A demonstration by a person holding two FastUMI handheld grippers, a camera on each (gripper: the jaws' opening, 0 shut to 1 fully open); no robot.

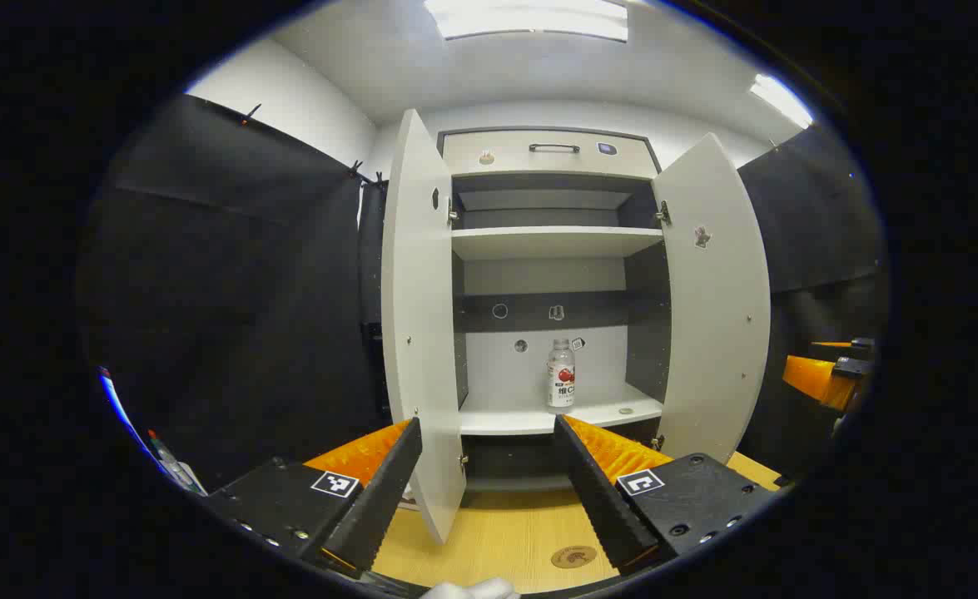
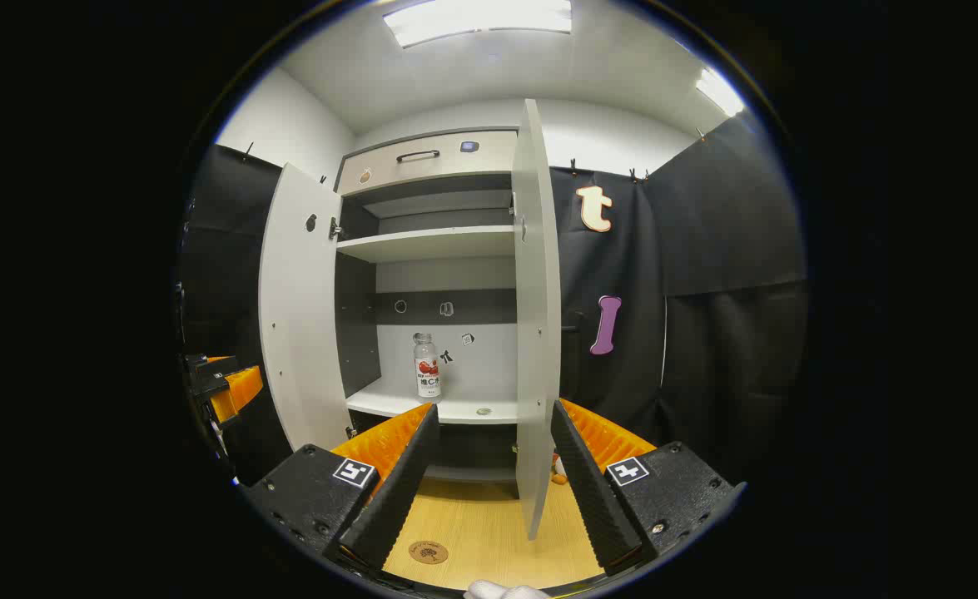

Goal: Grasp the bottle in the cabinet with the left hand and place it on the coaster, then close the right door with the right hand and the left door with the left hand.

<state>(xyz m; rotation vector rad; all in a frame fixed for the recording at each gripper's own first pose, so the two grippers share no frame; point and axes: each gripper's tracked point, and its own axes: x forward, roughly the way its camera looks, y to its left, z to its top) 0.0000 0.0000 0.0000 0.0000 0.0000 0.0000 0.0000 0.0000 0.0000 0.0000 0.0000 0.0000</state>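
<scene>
In the left gripper view, the left hand-held gripper (image 1: 487,433) has its two fingers spread wide with nothing between them, held well short of the cabinet (image 1: 548,154). The cabinet has two doors, both swung open: the left door (image 1: 419,333) and the right door (image 1: 717,291). One bottle (image 1: 561,374) stands upright on the cabinet's lower shelf (image 1: 522,418), near its middle. One round coaster (image 1: 573,556) lies on the wooden table (image 1: 497,541) in front of the cabinet. At the right edge, beyond the right door, part of the other orange gripper appears. In the right gripper view, the right hand-held gripper (image 2: 493,416) is likewise wide open and empty, its fingers either side of the right door's edge (image 2: 536,333) without touching it; this view adds the booth's black cloth wall (image 2: 705,291) right of the cabinet.
</scene>
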